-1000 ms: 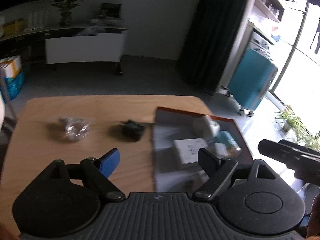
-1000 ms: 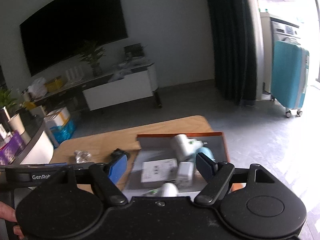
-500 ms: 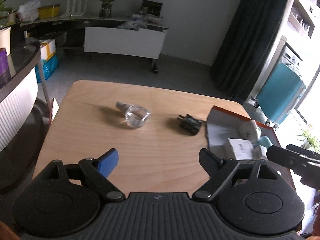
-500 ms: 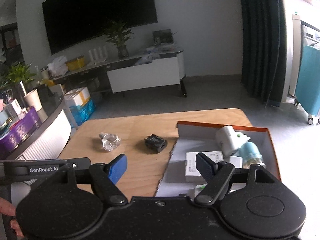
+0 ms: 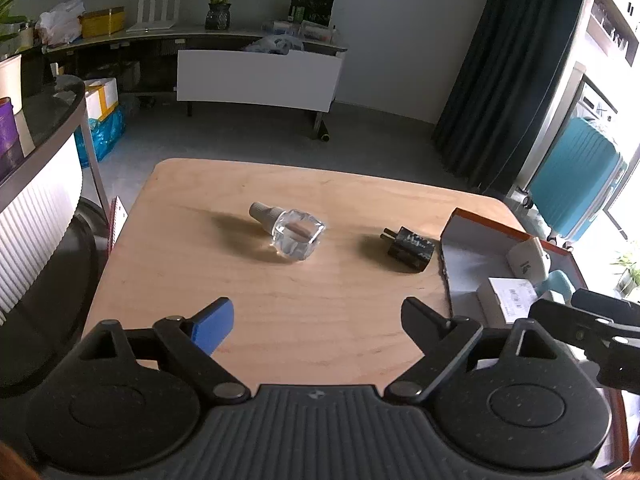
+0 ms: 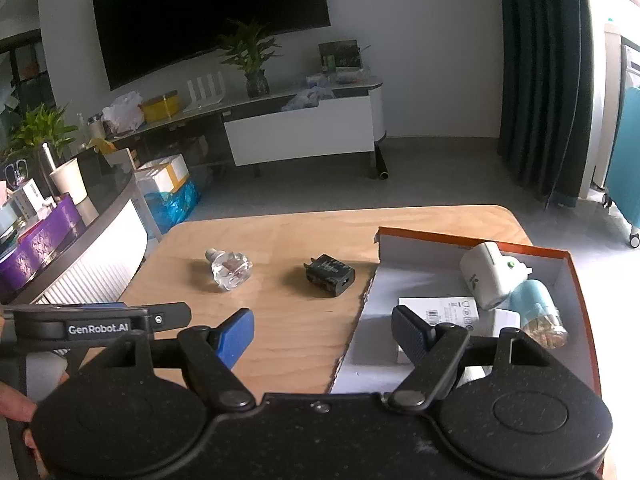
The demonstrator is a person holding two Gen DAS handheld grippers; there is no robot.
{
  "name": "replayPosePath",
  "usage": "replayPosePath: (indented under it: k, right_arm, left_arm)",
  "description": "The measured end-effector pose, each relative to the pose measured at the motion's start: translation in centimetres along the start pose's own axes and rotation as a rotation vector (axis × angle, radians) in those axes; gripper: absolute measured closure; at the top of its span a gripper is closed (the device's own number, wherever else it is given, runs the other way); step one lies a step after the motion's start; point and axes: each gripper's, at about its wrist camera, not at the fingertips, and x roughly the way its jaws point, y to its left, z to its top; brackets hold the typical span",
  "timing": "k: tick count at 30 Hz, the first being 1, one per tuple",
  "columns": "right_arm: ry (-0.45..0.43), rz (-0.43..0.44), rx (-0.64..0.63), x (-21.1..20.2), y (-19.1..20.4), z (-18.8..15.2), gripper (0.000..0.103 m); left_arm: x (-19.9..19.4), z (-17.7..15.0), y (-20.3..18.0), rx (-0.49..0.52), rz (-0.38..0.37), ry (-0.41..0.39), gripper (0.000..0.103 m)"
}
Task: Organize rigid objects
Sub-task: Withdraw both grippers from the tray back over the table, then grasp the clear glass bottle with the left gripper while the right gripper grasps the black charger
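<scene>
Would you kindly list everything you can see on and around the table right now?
Table: 1, light wood, under everything.
Glass bottle: 1, clear with grey cap, lying mid-table.
Plug adapter: 1, black, on the wood between bottle and box.
Box: 1, orange-edged, white inside, at the table's right.
White plug device: 1, white, in the box's far part.
Blue bottle: 1, pale blue, lying in the box.
White carton: 1, white, flat in the box.
Suitcase: 1, teal, on the floor at right.
Left claw: open, empty.
Right claw: open, empty.
</scene>
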Motion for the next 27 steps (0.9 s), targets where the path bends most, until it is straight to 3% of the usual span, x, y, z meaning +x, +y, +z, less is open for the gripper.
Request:
replayPosePath:
  k: [18, 27]
  right_arm:
    - [0.058, 0.005, -0.04, 5.4, 0.8, 0.8, 0.013]
    - [0.08, 0.011, -0.047, 8.5, 1.0, 1.5, 0.013]
  left_arm:
    - [5.0, 1.8, 2.4, 0.045, 0.026, 0.019, 0.005]
    - [7.0, 2.9, 3.0, 0.071, -0.004, 0.016, 0.003]
